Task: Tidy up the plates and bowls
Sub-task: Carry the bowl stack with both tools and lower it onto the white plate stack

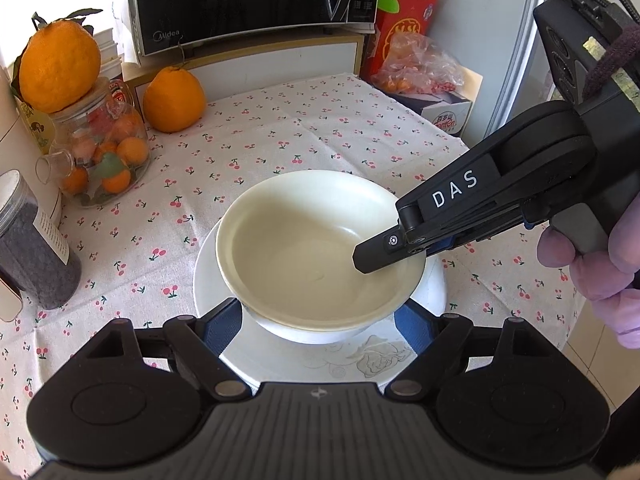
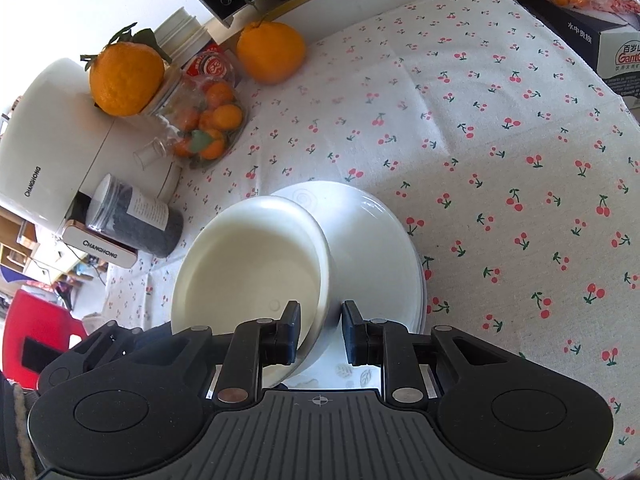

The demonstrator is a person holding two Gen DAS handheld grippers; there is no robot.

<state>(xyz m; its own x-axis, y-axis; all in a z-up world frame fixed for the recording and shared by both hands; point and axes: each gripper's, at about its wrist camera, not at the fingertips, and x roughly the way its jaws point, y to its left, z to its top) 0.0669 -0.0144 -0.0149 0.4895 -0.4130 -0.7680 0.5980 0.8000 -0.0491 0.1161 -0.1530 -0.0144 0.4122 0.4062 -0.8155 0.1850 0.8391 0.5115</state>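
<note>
place: home kitchen | cues: microwave (image 1: 256, 0), cherry-print tablecloth (image 1: 320, 128), oranges jar (image 1: 106, 148)

Right of and behind the plate (image 2: 384, 248) the cloth (image 2: 500, 128) lies bare, while left of it a jar (image 2: 132, 220), fruit jar (image 1: 104, 152) and orange (image 1: 174, 98) crowd the way.

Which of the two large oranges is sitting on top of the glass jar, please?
The leafy orange at the far left sits on the glass jar; the other orange rests directly on the cherry-print tablecloth.
</note>
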